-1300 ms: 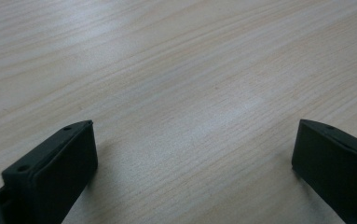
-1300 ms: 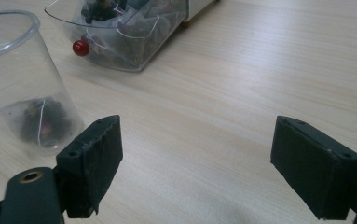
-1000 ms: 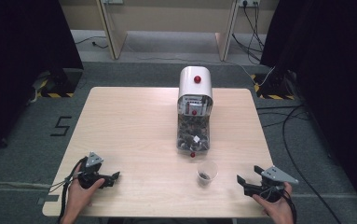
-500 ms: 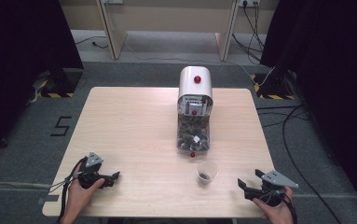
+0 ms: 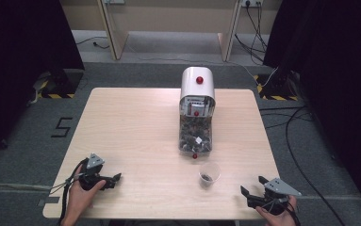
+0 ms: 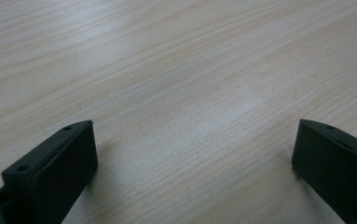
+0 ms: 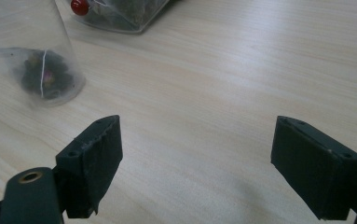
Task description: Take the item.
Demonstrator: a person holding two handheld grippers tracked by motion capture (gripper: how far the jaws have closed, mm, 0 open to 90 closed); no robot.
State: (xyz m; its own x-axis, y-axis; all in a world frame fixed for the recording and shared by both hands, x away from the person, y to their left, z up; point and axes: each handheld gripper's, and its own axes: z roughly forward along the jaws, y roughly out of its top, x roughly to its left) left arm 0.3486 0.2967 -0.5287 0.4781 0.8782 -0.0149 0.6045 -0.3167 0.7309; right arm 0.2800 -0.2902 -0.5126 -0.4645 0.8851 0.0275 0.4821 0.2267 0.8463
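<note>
Since a second ago my right tool (image 5: pixel 255 190) has pulled back toward the near right corner of the table (image 5: pixel 135 127), left tool (image 5: pixel 110 181) unchanged near the near left corner. Both tools have jaws apart, holding nothing, resting low over bare wood. Clear cup (image 5: pixel 209 173) with a tea bag inside stands upright near the near edge, just in front of the dispenser (image 5: pixel 196 110), apart from my right tool.

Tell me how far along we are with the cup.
Done, it seems: a tea bag lies in the cup, which stands before the dispenser. In hand: nothing; the left tool and right tool are open near the table edge. Nothing obvious left.
</note>
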